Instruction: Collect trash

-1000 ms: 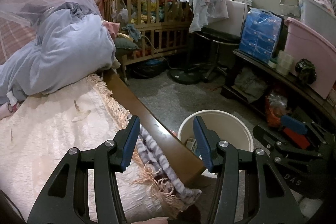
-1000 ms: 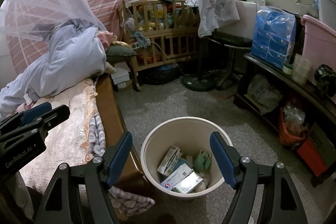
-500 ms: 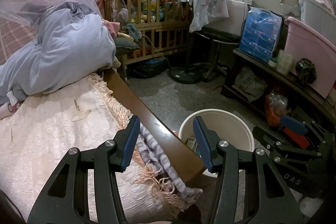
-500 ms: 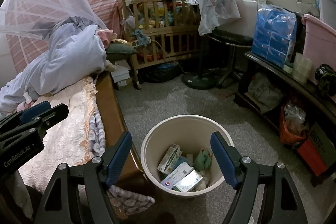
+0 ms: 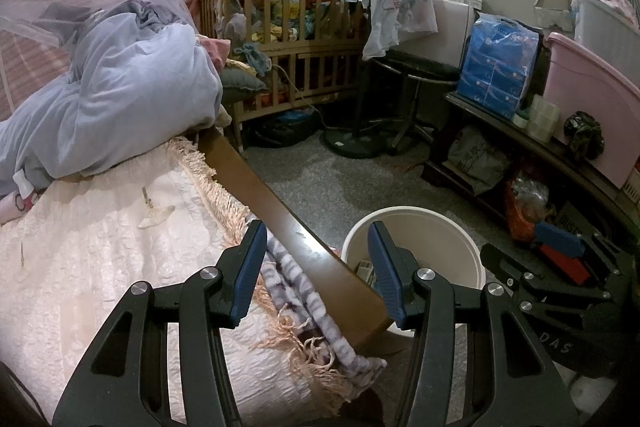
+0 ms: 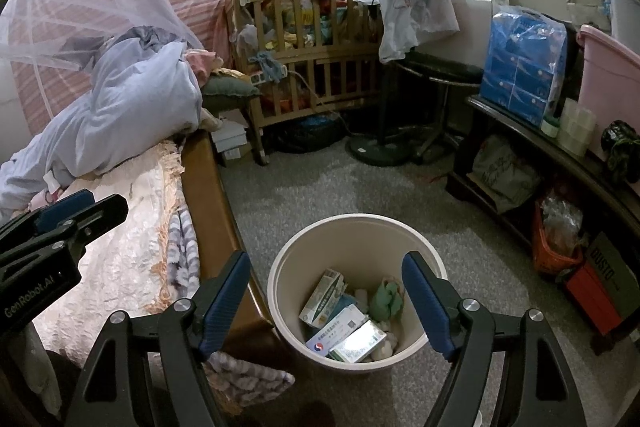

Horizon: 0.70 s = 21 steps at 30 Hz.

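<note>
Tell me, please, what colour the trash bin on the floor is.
The trash bin is cream white, inside and out; the right wrist view shows it best.

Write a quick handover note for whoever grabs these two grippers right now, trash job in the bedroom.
Left gripper: open, empty, held over the bed's edge.
Right gripper: open, empty, held above the trash bin.
Trash bin: on the floor beside the bed, holding several small boxes and a crumpled green piece.
Done: that trash is in the bin.
Left: a small pale scrap lies on the bedspread; it may be trash, I cannot tell. Nothing else that is clearly loose trash shows on the floor near the bin.
</note>
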Each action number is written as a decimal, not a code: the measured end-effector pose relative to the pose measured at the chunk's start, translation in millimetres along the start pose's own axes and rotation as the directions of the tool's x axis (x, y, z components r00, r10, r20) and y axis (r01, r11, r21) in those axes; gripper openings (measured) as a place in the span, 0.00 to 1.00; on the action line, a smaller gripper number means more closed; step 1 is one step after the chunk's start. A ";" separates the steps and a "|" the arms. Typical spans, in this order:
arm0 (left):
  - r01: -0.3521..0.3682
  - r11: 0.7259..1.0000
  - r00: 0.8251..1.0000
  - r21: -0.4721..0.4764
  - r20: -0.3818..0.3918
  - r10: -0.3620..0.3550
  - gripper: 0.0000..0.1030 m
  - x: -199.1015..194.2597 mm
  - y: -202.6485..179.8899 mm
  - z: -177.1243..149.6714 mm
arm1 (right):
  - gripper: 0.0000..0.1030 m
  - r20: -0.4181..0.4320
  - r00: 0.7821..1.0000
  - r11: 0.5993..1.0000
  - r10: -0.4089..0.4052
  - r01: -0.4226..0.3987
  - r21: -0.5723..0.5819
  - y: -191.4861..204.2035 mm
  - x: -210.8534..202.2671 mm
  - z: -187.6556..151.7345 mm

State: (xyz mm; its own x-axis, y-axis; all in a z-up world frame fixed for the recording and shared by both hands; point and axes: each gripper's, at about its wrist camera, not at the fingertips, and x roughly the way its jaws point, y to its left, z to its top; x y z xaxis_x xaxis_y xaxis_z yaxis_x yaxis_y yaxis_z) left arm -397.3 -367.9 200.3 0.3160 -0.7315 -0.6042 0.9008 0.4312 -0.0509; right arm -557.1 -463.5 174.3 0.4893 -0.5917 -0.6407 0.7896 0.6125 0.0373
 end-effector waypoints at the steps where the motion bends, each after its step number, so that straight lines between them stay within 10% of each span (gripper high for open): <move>1: 0.001 1.000 1.000 0.000 0.000 -0.001 0.50 0.0 0.1 0.0 | 0.74 -0.001 1.000 1.000 0.000 0.000 0.000 -0.3 0.2 -0.5; 21: 0.001 1.000 1.000 0.001 -0.004 -0.001 0.50 0.8 0.8 -1.8 | 0.75 -0.026 1.000 1.000 0.000 0.000 -0.006 -1.8 5.6 2.4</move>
State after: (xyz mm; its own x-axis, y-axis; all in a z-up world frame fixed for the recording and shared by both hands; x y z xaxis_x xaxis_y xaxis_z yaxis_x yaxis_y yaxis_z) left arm -396.8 -367.3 198.3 0.3139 -0.7295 -0.6077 0.9014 0.4301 -0.0507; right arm -554.9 -469.1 172.4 0.4799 -0.5779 -0.6601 0.7870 0.6160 0.0329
